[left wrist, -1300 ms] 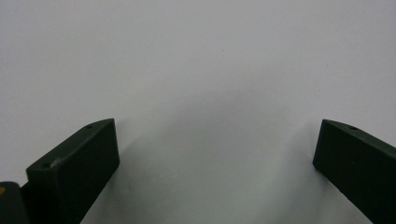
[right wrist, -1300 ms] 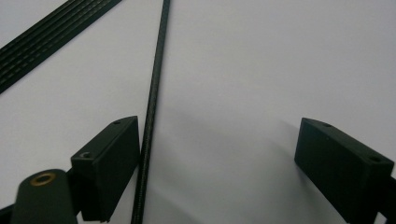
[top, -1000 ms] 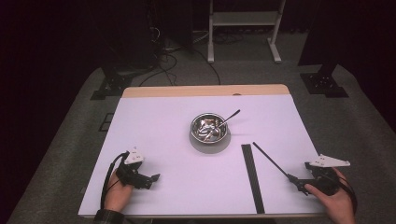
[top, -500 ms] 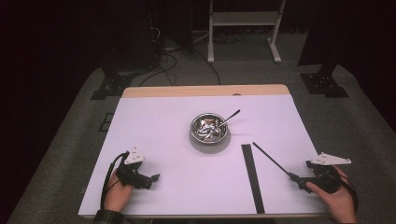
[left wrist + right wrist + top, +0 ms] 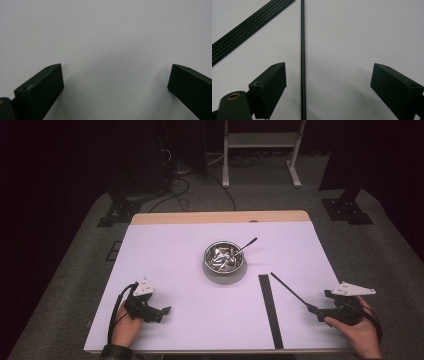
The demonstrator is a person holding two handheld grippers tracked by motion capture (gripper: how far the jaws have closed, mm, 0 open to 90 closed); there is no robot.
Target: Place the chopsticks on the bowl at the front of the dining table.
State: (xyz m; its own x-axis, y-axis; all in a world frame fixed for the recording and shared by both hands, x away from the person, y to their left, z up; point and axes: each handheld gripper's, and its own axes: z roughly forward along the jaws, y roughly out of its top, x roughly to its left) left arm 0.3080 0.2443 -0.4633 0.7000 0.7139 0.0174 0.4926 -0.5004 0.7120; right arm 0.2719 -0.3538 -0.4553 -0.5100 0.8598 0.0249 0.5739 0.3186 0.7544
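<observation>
My right gripper [image 5: 320,306] rests low at the table's front right, held by a hand, with its jaws wide apart. A thin black rod [image 5: 290,291] lies on the white table [image 5: 170,255], slanting from the gripper toward the bowl. In the right gripper view the rod [image 5: 302,50] runs straight up between the open jaws of the right gripper [image 5: 329,67], close to the left jaw and touching neither. My left gripper [image 5: 162,313] sits at the front left, open. In its own view the left gripper [image 5: 116,72] has only bare table between its jaws.
A metal bowl [image 5: 207,256] stands mid-table with several small metal pieces in it, and a utensil handle [image 5: 247,244] sticks out to the right. A flat black ribbed strip [image 5: 270,310] lies left of the rod, and the strip [image 5: 249,27] crosses the right gripper view's upper left.
</observation>
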